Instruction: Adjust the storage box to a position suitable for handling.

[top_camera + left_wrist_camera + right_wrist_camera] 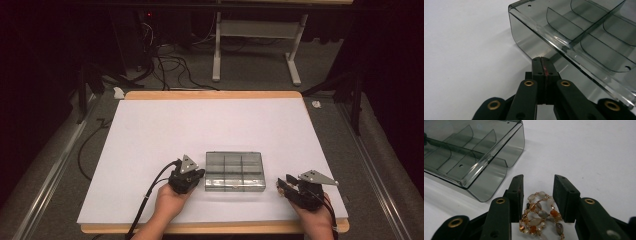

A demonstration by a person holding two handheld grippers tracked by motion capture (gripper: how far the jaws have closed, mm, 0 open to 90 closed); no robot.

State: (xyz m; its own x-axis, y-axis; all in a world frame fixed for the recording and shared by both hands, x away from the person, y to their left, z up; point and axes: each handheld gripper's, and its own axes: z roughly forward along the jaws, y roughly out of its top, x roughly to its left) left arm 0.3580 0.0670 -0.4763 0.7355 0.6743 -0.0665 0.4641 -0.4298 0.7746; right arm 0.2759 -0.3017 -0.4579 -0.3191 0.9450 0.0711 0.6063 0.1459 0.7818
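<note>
Beads of a stone-and-gold-wire bracelet (540, 216) sit clamped in the right hand-held gripper (537, 195), just beside the smoky, round-cornered plastic compartment box (234, 171) on the white bench (165, 130); the left hand-held gripper (544, 65), clenched empty, touches the box's wall.

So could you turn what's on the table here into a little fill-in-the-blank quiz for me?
1. The smoky clear box is split into ____ compartments.
2. The right tool has a beaded ____ between its jaws.
3. The left tool has its jaws ____, with nothing between them, beside the box's wall.
4. The box lies on a ____ sheet that covers the wooden table.

Missing words: six; bracelet; shut; white
</note>
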